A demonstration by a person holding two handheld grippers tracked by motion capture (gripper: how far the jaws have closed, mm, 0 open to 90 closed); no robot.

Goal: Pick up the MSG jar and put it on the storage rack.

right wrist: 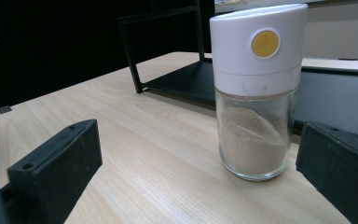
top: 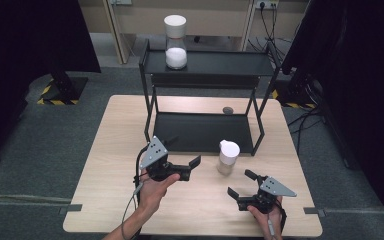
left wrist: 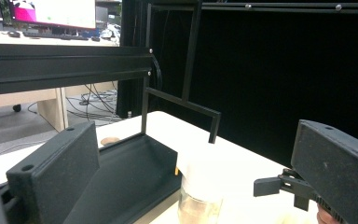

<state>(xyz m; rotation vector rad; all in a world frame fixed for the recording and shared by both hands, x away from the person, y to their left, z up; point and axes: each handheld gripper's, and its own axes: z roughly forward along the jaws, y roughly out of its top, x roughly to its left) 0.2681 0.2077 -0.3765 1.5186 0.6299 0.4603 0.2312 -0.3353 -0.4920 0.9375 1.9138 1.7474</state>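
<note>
A glass shaker point(top: 228, 157) with a white cap is seen upright on the tabletop point(top: 110, 165), just before the black rack point(top: 205, 65). It stands between the left tongs point(top: 192, 167) and right tongs point(top: 240, 184), touched by neither; both are spread wide and empty.

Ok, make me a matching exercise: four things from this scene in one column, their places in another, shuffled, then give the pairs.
Things:
1. jar of white powder
2. jar of tan powder
3. small round disc
4. left gripper

Places:
A. on the table, behind the rack's lower shelf
B. on the rack's top shelf
C. left of the tan jar, open
D. on the table, in front of the rack

Pairs: 1-B, 2-D, 3-A, 4-C
</note>
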